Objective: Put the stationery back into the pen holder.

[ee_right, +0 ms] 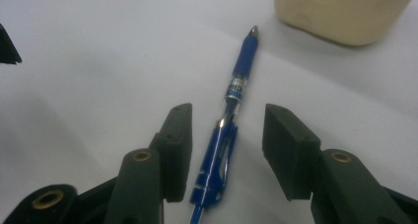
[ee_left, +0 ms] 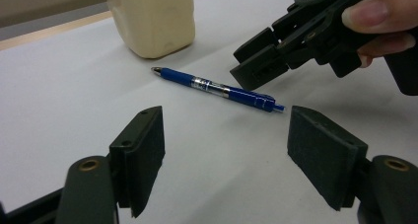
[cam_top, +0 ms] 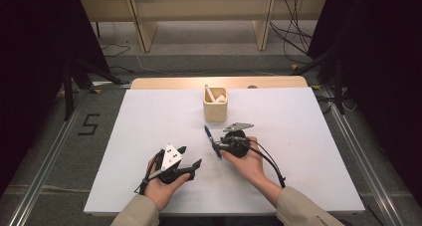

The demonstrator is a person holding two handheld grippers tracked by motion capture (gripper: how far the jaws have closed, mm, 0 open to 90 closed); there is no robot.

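Nearest the high camera, the person's two beige sleeves are coming in from the bottom edge, each hand carrying a black claw over the white desk (cam_top: 149, 116).

The left claw (cam_top: 190, 157) is resting low at the near middle of the desk with a grey three-cornered plate on top. In the left gripper view its jaws are standing wide apart with only bare desk between them, so it is open and holding nothing.

The right claw (cam_top: 215, 147) is sitting just to the right of it, pointing leftward at the blue ballpoint pen (cam_top: 212, 142). In the right gripper view (ee_right: 226, 150) the two pads are flanking the clip end of the pen (ee_right: 231, 125); the left pad is lying close beside the barrel and the right pad is standing off with a clear strip of desk showing, so the claw is open around the pen and not pressing on it.

The pen is lying flat on the desk, its metal tip pointing toward the cream-coloured pen holder (cam_top: 215, 104), which is standing upright just beyond it with white stick-like items leaning inside. In the left gripper view the pen (ee_left: 217, 89) is lying between the holder (ee_left: 150, 17) and the right claw (ee_left: 256, 68).
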